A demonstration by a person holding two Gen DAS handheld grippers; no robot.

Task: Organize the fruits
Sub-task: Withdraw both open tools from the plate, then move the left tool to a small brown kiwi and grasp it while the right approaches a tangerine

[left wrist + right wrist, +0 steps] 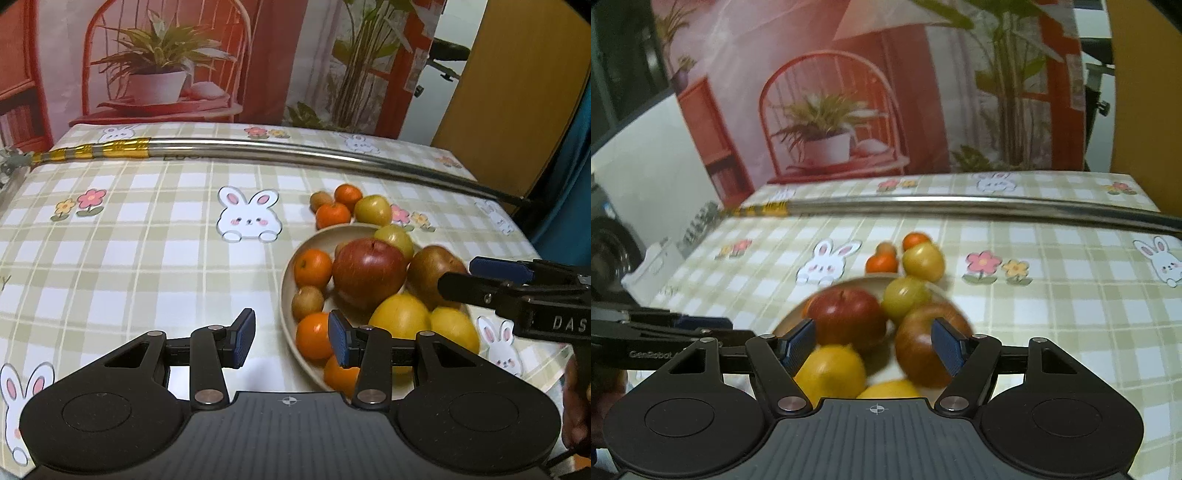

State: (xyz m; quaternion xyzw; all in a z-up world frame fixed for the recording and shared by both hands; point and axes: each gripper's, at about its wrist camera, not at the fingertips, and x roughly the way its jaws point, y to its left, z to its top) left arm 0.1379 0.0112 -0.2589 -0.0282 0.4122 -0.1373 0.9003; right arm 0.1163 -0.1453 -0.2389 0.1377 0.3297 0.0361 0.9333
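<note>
— What does the fruit look like?

— A beige plate point(286, 280) on the checked tablecloth point(147, 229) is heaped: a big red apple point(369, 273), a russet apple point(428, 269), yellow lemons point(400, 317), small oranges point(313, 267), a greenish plum point(397, 238). Just beyond the rim, four small fruits point(334, 214) sit on the cloth.

— And the claws?

— The left gripper point(291, 341) is released, empty, at the plate's near-left edge. The right gripper point(873, 345) is spread wide over the plate, fingers either side of the pile, grasping nothing.

— Any difference between views?

— The left view is sharp and shows the oranges; the right view is blurred, with the silver rod point(960, 205) across the table.
</note>
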